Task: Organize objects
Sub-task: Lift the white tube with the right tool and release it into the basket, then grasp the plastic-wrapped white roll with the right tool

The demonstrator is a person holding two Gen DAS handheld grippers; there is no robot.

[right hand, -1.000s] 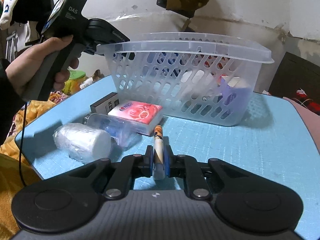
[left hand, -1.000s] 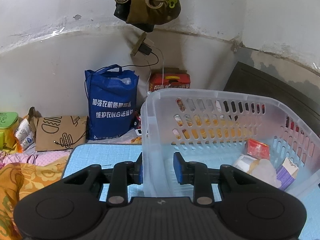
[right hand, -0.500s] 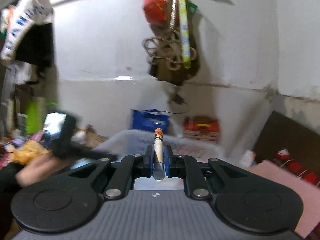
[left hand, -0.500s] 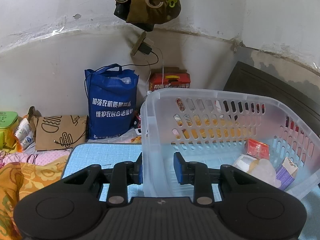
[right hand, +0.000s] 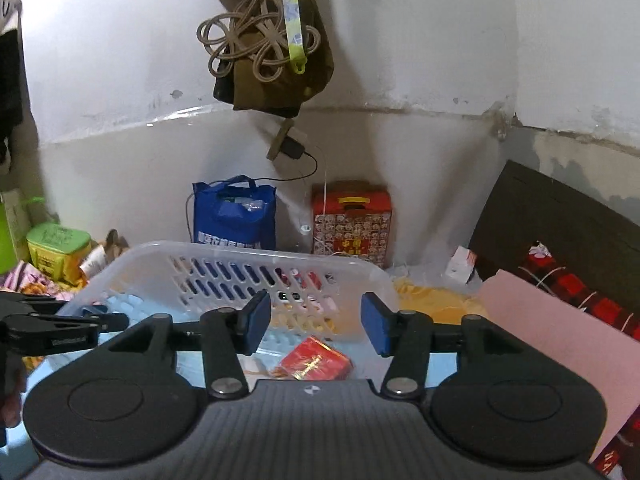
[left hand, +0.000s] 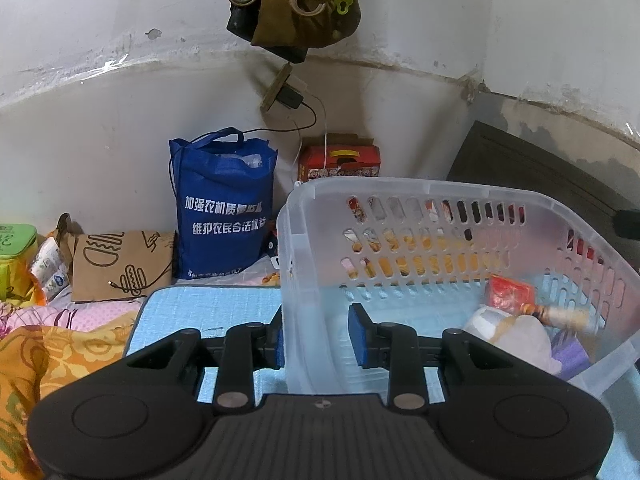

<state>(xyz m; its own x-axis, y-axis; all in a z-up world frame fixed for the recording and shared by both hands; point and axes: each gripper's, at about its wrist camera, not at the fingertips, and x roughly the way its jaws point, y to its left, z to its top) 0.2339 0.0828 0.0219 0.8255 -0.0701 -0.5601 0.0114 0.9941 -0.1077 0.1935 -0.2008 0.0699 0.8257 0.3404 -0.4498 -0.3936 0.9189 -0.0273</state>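
A clear slotted plastic basket [left hand: 440, 188] stands on the blue mat [left hand: 192, 304]. My left gripper [left hand: 316, 338] is shut on the basket's near left corner, one blue pad outside the wall and one inside. Inside the basket lie a red packet [left hand: 508, 294], a white roll, a purple pack and a blurred orange-and-white tube [left hand: 560, 314]. My right gripper [right hand: 316, 320] hangs over the basket [right hand: 240, 250] with its jaws opening and nothing between the pads. The red packet [right hand: 316, 362] shows below them.
Behind the basket, a blue shopping bag [left hand: 224, 216] and a red carton [left hand: 340, 160] stand against the wall. A brown paper bag [left hand: 120, 264] leans at the left. A dark board [right hand: 560, 220] and a pink sheet [right hand: 540, 340] are at the right. A bundle of cord and cloth [left hand: 292, 12] hangs overhead.
My right gripper rose from the mat to above the basket and its jaws parted. The tube it held has left it and now shows inside the basket. The left gripper kept still.
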